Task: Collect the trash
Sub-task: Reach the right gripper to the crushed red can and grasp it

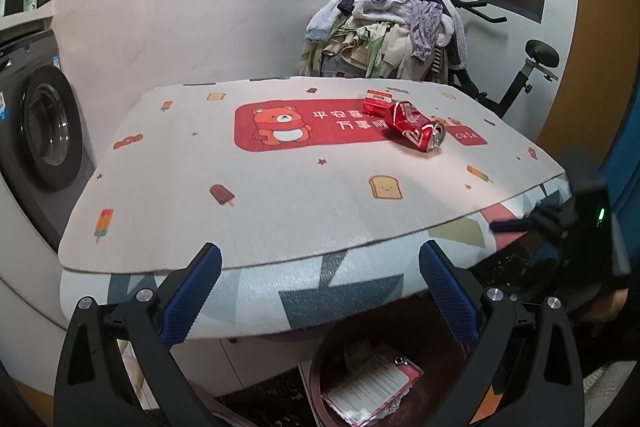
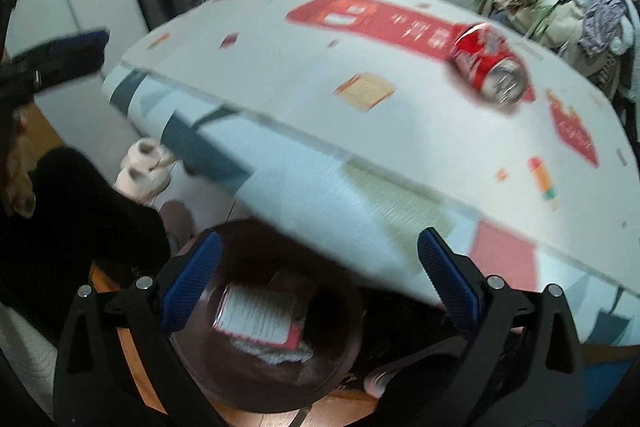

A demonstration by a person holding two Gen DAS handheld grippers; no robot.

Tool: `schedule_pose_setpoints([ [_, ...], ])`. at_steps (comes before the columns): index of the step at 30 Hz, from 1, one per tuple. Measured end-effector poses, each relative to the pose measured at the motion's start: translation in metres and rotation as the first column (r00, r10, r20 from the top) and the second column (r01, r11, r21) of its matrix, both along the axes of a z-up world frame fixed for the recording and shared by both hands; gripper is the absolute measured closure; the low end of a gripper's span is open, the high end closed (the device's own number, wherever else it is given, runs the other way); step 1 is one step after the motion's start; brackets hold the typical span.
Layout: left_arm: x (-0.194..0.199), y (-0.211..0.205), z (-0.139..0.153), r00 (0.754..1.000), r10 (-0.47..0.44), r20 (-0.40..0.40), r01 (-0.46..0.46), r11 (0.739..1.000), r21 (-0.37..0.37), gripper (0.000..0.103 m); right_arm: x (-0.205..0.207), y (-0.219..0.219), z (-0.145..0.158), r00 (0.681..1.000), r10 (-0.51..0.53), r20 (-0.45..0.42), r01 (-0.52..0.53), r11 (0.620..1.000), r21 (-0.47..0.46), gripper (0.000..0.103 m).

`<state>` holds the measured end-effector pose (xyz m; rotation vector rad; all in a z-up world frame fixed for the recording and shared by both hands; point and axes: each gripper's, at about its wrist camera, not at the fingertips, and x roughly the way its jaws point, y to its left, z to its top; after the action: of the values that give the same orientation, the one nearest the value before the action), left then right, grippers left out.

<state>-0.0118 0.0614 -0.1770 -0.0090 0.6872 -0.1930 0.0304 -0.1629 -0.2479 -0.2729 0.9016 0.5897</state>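
The right tool [image 2: 319, 275] stood wide open and held nothing above the brown bin [image 2: 276, 383] with a pink card [image 2: 256, 319] inside, the left tool [image 1: 320, 287] was also open and empty, and the crushed red can [image 1: 416, 127] lay on the counter [image 1: 280, 211] beside a red box [image 1: 376, 103].

- Left wrist view: looks from just off the table's near edge, angled moderately downward across the mat [image 1: 280, 187]; its own fingers [image 1: 192, 291] frame the bottom, the crushed can [image 1: 416, 127] at 1 o'clock.
- Right wrist view: steeper, tilted, blurred; looks down on the bin [image 2: 256, 379] at 6 o'clock, close below.
- Shared: mat, can [image 2: 490, 67], bin [image 1: 320, 359], washing machine [image 1: 44, 131], clothes pile [image 1: 384, 35].
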Motion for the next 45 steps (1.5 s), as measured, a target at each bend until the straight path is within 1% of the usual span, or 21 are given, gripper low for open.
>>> schedule_pose_setpoints([
  [4,0.013,0.006,0.005,1.000,0.009,0.005,-0.009,1.000,-0.009,0.006,0.033,-0.016,0.023,0.997,-0.059,0.043,0.058,0.998,0.018,0.006],
  [6,0.021,0.009,0.008,1.000,0.014,0.008,-0.014,1.000,-0.017,0.006,0.057,-0.025,0.033,0.993,-0.103,0.058,0.101,0.995,0.024,0.006],
  [9,0.034,0.013,0.013,1.000,0.022,0.018,-0.022,0.999,-0.024,0.006,0.097,-0.038,0.045,0.985,-0.161,0.058,0.159,0.986,0.041,0.006],
  [12,0.046,0.016,0.018,0.999,0.031,0.030,-0.030,0.999,-0.032,0.006,0.135,-0.036,0.052,0.985,-0.163,0.048,0.163,0.987,0.018,0.006],
  [14,0.053,0.018,0.020,0.999,0.038,0.036,-0.036,0.999,-0.040,0.006,0.163,-0.030,0.055,0.987,-0.159,0.039,0.159,0.987,-0.014,0.006],
  [18,0.063,0.023,0.020,0.998,0.051,0.036,-0.049,0.997,-0.053,0.006,0.220,-0.010,0.048,0.986,-0.167,-0.026,0.163,0.981,-0.101,0.006],
  [20,0.067,0.026,0.020,0.998,0.059,0.033,-0.057,0.996,-0.061,0.006,0.245,0.001,0.037,0.978,-0.187,-0.089,0.171,0.973,-0.157,0.006],
  [22,0.069,0.029,0.019,0.997,0.066,0.031,-0.064,0.996,-0.067,0.006,0.258,0.008,0.027,0.970,-0.203,-0.135,0.176,0.967,-0.183,0.006],
  [24,0.071,0.033,0.017,0.997,0.073,0.026,-0.071,0.995,-0.071,0.006,0.274,0.012,0.015,0.954,-0.232,-0.190,0.189,0.957,-0.218,0.006],
  [27,0.072,0.038,0.015,0.996,0.084,0.024,-0.082,0.994,-0.076,0.006,0.289,0.013,0.002,0.929,-0.282,-0.241,0.219,0.942,-0.255,0.005],
  [30,0.073,0.043,0.014,0.995,0.097,0.020,-0.095,0.992,-0.082,0.006,0.299,0.013,-0.006,0.917,-0.310,-0.253,0.227,0.924,-0.307,0.006],
  [32,0.074,0.047,0.013,0.994,0.107,0.015,-0.105,0.991,-0.087,0.006,0.303,0.009,-0.011,0.911,-0.321,-0.260,0.228,0.915,-0.332,0.009],
  [35,0.074,0.050,0.012,0.994,0.113,0.009,-0.112,0.989,-0.096,0.006,0.308,-0.002,-0.009,0.902,-0.337,-0.271,0.245,0.915,-0.320,0.022],
  [36,0.075,0.050,0.011,0.994,0.113,0.007,-0.112,0.989,-0.097,0.006,0.308,-0.006,-0.008,0.902,-0.335,-0.273,0.246,0.917,-0.313,0.032],
  [37,0.075,0.050,0.011,0.994,0.112,0.005,-0.111,0.989,-0.098,0.006,0.309,-0.014,-0.005,0.900,-0.337,-0.276,0.252,0.919,-0.302,0.045],
  [38,0.076,0.050,0.011,0.994,0.110,0.004,-0.109,0.989,-0.099,0.006,0.310,-0.020,-0.002,0.898,-0.339,-0.280,0.257,0.921,-0.292,0.053],
  [39,0.078,0.050,0.011,0.994,0.107,0.003,-0.107,0.989,-0.101,0.006,0.310,-0.028,0.002,0.895,-0.341,-0.289,0.267,0.926,-0.267,0.068],
  [42,0.084,0.046,0.012,0.996,0.090,0.000,-0.089,0.991,-0.101,0.006,0.311,-0.057,0.017,0.892,-0.341,-0.296,0.296,0.936,-0.188,0.095],
  [45,0.096,0.037,0.015,0.999,0.049,-0.005,-0.049,0.995,-0.092,0.006,0.302,-0.082,0.034,0.905,-0.325,-0.275,0.315,0.946,-0.082,0.095],
])
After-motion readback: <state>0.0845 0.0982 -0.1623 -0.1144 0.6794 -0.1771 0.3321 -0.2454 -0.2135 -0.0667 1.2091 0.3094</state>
